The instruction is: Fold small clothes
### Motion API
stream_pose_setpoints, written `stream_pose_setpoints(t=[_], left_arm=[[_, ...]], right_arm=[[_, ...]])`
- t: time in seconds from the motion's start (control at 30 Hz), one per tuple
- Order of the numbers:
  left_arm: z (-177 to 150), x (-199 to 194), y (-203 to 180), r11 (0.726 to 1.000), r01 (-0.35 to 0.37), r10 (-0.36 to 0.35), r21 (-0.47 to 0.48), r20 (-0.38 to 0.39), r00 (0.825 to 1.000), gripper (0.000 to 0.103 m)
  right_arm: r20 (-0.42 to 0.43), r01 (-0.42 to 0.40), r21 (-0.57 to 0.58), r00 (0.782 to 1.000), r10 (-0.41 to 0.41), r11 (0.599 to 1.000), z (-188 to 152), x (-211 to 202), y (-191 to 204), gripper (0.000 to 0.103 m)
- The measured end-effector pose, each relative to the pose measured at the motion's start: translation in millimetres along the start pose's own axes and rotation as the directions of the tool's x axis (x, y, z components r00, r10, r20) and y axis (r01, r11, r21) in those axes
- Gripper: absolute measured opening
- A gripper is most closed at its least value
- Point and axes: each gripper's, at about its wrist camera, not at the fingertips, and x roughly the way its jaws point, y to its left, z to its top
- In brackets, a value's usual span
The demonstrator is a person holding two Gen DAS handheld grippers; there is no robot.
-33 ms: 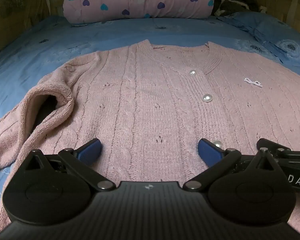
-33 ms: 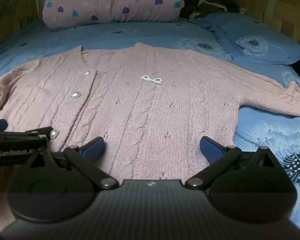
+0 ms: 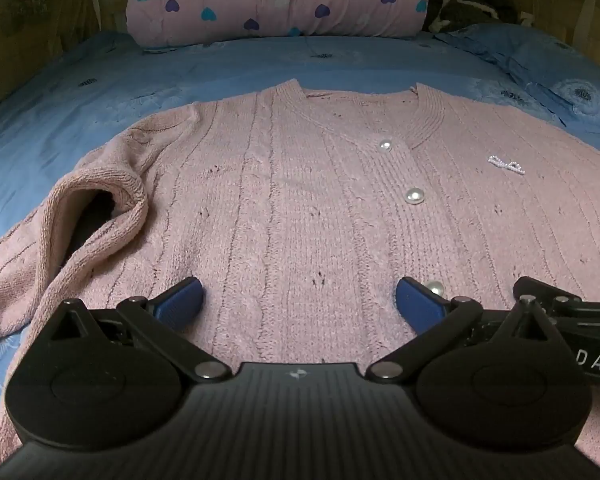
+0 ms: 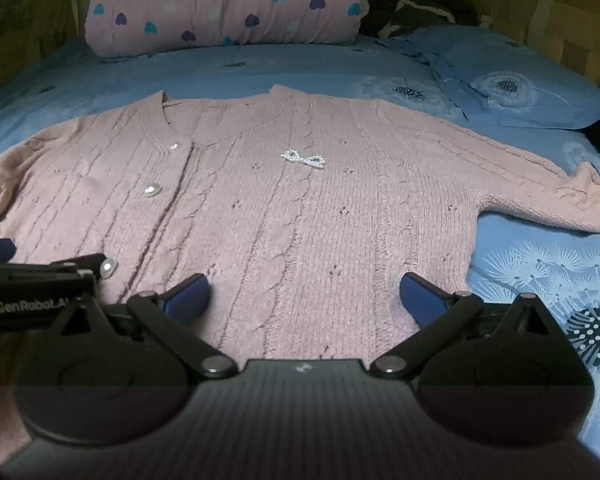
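Note:
A pink cable-knit cardigan [image 3: 300, 200] lies flat, front up, on the blue bed sheet [image 3: 80, 100], collar pointing away. It has pearl buttons [image 3: 414, 195] and a pearl bow [image 4: 303, 159]. Its left sleeve [image 3: 96, 220] is bent back, cuff gaping beside the body. The other sleeve [image 4: 540, 196] stretches out to the right. My left gripper [image 3: 298, 296] hovers open over the hem's left half, nothing between its blue pads. My right gripper [image 4: 304, 292] is open over the hem's right half, also holding nothing. Both grippers sit side by side.
A rolled pink quilt with heart prints [image 3: 276, 0] lies across the head of the bed. A blue pillow [image 4: 520, 88] sits at the back right, with a dark bundle [image 4: 420, 8] behind it. Wooden walls close in both sides.

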Motion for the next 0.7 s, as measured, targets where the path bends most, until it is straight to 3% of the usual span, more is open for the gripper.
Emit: stream_pose_setpoints(t=[0.7], left_arm=[[0.0, 0.0, 0.0, 1.000, 0.000, 0.000, 0.000, -0.001, 1.000, 0.103]], right_arm=[[0.000, 0.003, -0.004, 1.000, -0.003, 1.000, 0.1, -1.0, -0.2, 0.103]])
